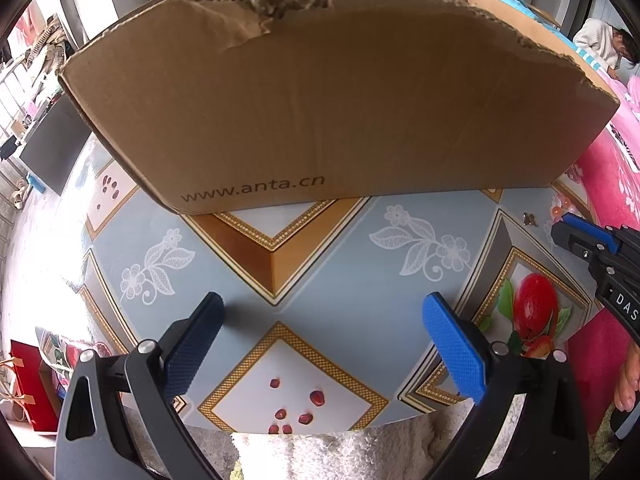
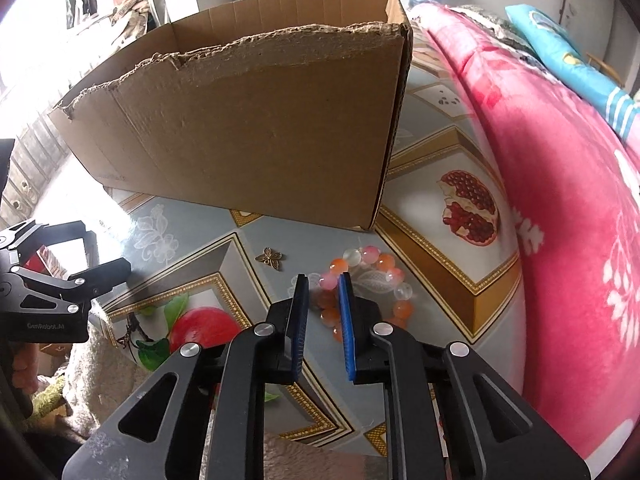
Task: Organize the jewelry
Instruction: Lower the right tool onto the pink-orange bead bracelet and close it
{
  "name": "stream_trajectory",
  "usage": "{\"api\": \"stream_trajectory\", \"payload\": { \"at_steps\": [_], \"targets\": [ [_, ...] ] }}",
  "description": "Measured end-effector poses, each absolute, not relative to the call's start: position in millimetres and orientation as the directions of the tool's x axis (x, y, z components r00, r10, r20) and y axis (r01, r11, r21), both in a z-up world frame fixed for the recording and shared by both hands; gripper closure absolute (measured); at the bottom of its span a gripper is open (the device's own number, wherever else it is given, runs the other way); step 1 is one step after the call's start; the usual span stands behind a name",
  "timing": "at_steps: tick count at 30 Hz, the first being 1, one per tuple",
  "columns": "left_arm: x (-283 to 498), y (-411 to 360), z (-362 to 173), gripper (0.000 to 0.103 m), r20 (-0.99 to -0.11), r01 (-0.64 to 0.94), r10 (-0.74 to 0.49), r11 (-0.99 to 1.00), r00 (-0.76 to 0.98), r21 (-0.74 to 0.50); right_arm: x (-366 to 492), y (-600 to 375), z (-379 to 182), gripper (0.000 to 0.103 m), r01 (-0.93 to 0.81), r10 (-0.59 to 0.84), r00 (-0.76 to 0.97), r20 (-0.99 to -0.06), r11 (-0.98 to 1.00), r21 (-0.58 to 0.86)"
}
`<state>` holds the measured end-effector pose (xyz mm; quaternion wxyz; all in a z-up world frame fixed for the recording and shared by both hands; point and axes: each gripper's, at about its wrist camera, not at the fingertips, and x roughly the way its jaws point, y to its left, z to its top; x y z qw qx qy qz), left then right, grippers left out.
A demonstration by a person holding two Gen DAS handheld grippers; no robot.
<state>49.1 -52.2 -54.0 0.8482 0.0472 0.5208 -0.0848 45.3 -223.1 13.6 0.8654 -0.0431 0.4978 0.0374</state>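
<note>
A bracelet (image 2: pixel 386 262) of orange, pink and clear beads lies on the patterned tabletop (image 2: pixel 248 248), to the right of a small bronze flower charm (image 2: pixel 271 258). My right gripper (image 2: pixel 324 280) points down over the bracelet's left arc. Its blue pads (image 2: pixel 344 312) stand close together with several beads between them, and a slim gap shows beside the left pad. In the left wrist view the bracelet (image 1: pixel 558 210) and charm (image 1: pixel 530 219) sit at the far right by the right gripper (image 1: pixel 568 228). My left gripper (image 1: pixel 324 308) hovers wide open over the table with nothing in it.
A large cardboard box (image 1: pixel 340 100) with a torn top edge stands on the table just behind both grippers. A pink blanket (image 2: pixel 560 200) borders the table's right side. A person (image 1: pixel 600 40) in white leans over at the far right. A red bag (image 1: pixel 32 384) sits low on the left.
</note>
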Motion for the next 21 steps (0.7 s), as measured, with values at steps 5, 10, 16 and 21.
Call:
{"api": "stream_trajectory", "payload": {
  "at_steps": [5,10,16,21],
  "targets": [
    [47.7,-51.1,-55.2,0.006,-0.890,0.192,-0.095,0.981,0.447,-0.008,46.0,-223.9,13.5,0.089,-0.099,0.017,0.503,-0.864,0.994,-0.037],
    [47.3,-50.8,-55.3,0.006,-0.889,0.192,-0.095,0.981,0.448,-0.008,46.8,-224.4,13.3,0.088,-0.096,0.018,0.500,-0.866,0.995,-0.035],
    [47.1,-50.7,-55.4,0.006,-0.890,0.192,-0.095,0.981,0.447,-0.008,47.7,-224.7,13.1,0.088,-0.097,0.015,0.504,-0.863,0.994,-0.040],
    [46.6,-50.1,-55.8,0.006,-0.889,0.187,-0.092,0.982,0.448,-0.008,47.9,-224.7,12.9,0.088,-0.096,0.016,0.503,-0.864,0.995,-0.037]
  ]
}}
